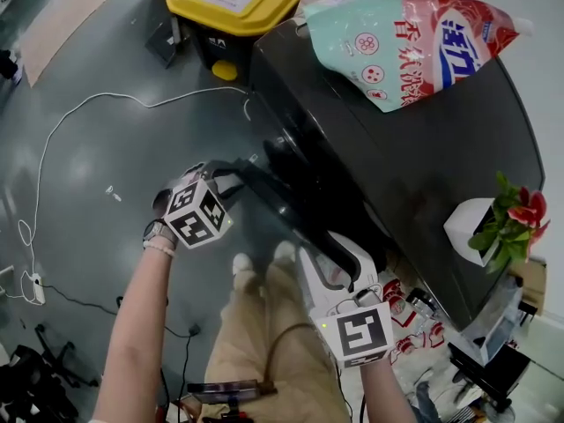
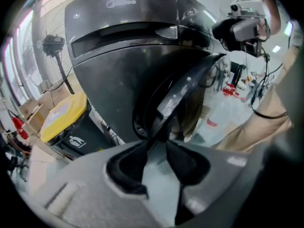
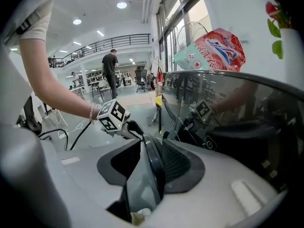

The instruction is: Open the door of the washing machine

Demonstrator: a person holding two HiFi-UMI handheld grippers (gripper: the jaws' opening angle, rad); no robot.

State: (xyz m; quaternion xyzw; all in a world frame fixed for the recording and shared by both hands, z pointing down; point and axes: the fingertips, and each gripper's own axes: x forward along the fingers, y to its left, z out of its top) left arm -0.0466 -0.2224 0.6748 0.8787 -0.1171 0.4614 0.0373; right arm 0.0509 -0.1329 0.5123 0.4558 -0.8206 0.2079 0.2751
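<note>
A dark front-loading washing machine [image 1: 414, 157] stands to my right, and its round door [image 1: 282, 205] is swung out from the front. My left gripper [image 1: 229, 170] grips the door's far rim. In the left gripper view the door [image 2: 183, 91] runs edge-on into the left gripper [image 2: 159, 139], with the drum opening [image 2: 142, 122] behind it. My right gripper [image 1: 339, 252] is shut on the near rim. In the right gripper view the dark door rim [image 3: 154, 167] sits between the pads of the right gripper [image 3: 152, 148], and the left gripper's marker cube [image 3: 111, 117] shows beyond it.
On the machine's top lie a detergent bag [image 1: 414, 42] and a white pot with a red-flowered plant [image 1: 493, 227]. A yellow-lidded bin [image 1: 238, 3] stands past the machine. A white cable [image 1: 53, 139] trails over the grey floor. The person's tan trousers [image 1: 264, 342] are below the door.
</note>
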